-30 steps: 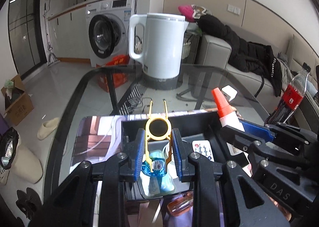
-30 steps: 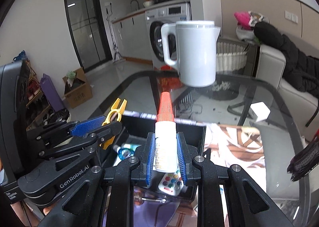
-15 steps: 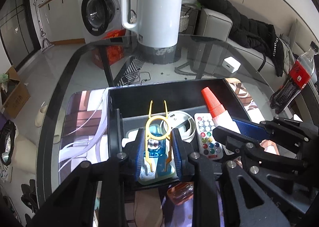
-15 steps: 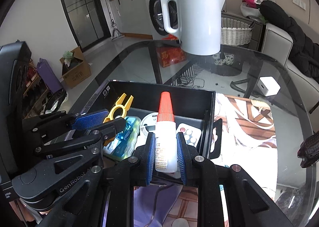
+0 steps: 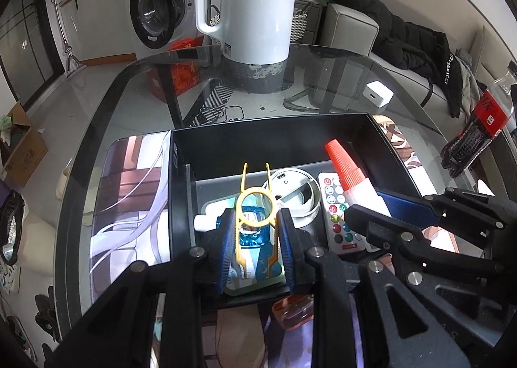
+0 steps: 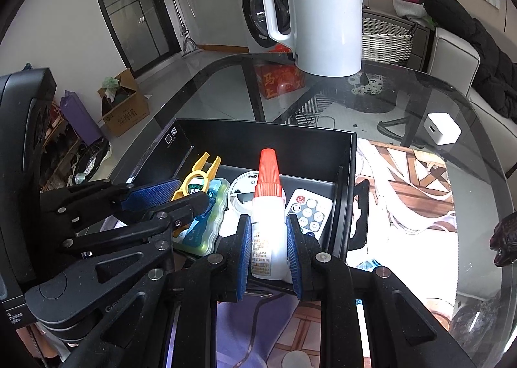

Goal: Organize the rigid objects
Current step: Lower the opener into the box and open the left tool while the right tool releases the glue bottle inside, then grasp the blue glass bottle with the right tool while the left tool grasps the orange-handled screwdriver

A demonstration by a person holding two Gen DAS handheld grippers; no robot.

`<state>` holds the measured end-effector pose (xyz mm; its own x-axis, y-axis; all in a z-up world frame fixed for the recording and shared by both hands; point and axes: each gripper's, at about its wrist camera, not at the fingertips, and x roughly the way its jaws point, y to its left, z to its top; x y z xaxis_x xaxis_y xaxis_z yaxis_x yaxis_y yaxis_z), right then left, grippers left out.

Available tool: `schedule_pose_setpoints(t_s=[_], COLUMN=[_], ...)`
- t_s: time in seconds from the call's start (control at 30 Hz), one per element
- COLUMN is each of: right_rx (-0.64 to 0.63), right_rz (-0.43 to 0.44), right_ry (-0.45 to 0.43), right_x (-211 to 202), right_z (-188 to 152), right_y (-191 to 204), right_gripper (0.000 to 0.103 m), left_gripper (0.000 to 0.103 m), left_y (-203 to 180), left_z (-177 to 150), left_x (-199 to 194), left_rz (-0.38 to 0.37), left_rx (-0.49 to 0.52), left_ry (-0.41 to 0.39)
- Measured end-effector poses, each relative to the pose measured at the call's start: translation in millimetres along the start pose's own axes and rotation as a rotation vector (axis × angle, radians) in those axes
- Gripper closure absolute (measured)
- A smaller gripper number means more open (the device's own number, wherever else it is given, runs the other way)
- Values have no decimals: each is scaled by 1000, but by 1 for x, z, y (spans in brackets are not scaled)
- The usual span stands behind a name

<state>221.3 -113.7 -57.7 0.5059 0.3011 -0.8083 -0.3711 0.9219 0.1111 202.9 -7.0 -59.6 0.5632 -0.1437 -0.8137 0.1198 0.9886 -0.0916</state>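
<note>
Both grippers have dropped toward the black box (image 5: 323, 132): our left gripper (image 5: 257, 238) pinches a yellow clip (image 5: 257, 206), our right gripper (image 6: 268, 238) a red-capped glue bottle (image 6: 268, 206) — "GenRobot.AI" lettering only partly readable now.

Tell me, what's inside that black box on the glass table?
Inside the black box lie a white round ring-shaped thing, a small remote with colored buttons and a blue-green packaged item. The tools and what they hold cover the near part.

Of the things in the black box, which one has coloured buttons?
The remote, lying flat at the box's right end beside the white ring; the ring and the blue pack have no buttons.
</note>
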Motion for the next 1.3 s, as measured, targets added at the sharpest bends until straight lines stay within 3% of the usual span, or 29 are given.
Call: schedule_pose_setpoints(t_s=[0.43, 0.5, 0.57, 0.63, 0.93, 1.3], right_rx=[5, 6, 4, 1, 28, 119], right_rz=[4, 10, 11, 9, -24, -39], right_ry=[-5, -14, -34, -61, -156, -20], right_x=[-1, -5, -13, -24, -72, -52], right_z=[-1, -1, -1, -1, -5, -27], right_y=[0, -1, -3, -7, -41, -87], right_gripper=[82, 82, 82, 82, 82, 82], left_gripper=[77, 74, 61, 55, 54, 54], left_y=[-2, -1, 0, 0, -3, -12], left_z=[-1, 0, 0, 0, -3, -27], left_x=[0, -2, -6, -13, -36, -49], left_rz=[3, -6, -20, -28, -33, -55], left_rx=[10, 5, -5, -10, 20, 97], left_ry=[-5, -7, -20, -48, -108, -65])
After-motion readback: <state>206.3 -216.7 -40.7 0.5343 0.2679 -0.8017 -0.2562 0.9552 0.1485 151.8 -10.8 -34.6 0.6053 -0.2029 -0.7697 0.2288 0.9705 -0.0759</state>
